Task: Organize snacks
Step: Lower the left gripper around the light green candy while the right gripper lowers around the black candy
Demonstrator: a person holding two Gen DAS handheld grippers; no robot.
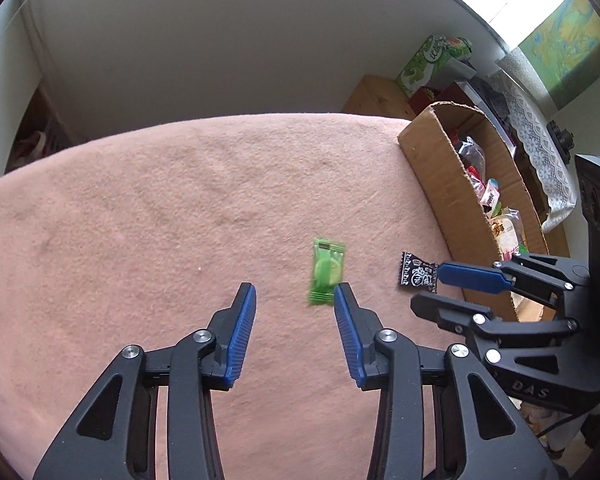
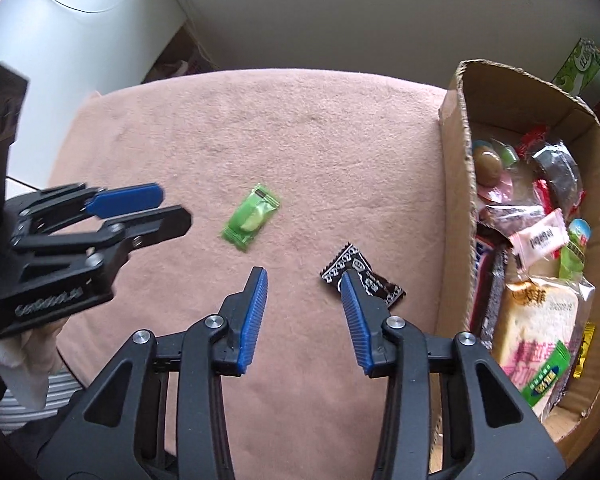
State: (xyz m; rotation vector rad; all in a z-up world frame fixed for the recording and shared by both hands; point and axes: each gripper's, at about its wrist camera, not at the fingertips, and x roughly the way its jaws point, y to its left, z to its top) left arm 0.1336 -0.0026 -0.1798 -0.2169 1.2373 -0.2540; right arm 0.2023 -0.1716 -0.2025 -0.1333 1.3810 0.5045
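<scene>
Tools, left (image 1: pixel 295 294) and right (image 2: pixel 304 280), agape, empty; green candy (image 2: pixel 251 216), black packet (image 2: pixel 362 280) beside box (image 2: pixel 456 184).

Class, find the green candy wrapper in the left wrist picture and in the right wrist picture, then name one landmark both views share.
Left wrist view: green candy wrapper lies right of centre on the pink cloth, by the tip of the left gripper's right finger.
Right wrist view: green candy wrapper lies left of centre, beyond the right gripper.
Shared landmark: the cardboard box at the right.
</scene>
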